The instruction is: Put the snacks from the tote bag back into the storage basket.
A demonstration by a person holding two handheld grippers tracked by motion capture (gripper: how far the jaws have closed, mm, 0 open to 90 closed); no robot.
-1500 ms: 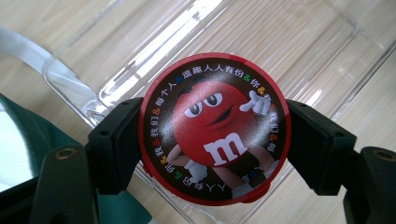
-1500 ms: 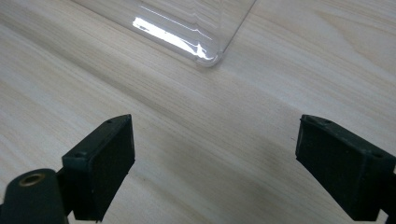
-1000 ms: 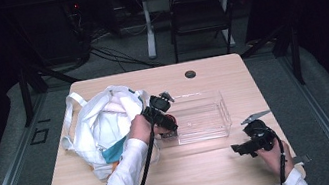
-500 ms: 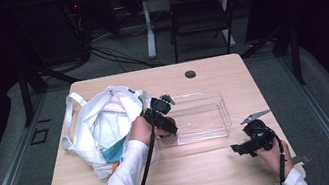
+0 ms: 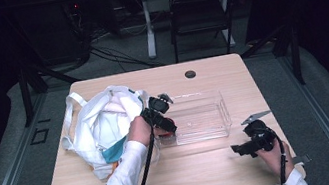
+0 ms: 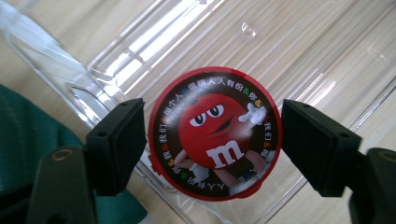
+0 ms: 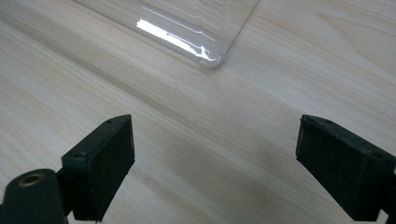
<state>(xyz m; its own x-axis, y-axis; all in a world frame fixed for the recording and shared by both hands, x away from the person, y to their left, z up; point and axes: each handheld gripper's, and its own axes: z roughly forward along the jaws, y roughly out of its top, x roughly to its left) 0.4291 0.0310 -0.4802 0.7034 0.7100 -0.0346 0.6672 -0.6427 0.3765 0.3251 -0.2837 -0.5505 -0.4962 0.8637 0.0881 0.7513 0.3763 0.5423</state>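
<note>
The left gripper has barely shifted in the last second. Between its jaws sits one round red candy tin, just inside the near-left end of the single clear tray; whether the jaws clamp it I cannot tell. It looks light, rigid and slick-lidded, so take it across the rim. One white bag lies beside it on the table. The right gripper hangs apart, empty.
</note>
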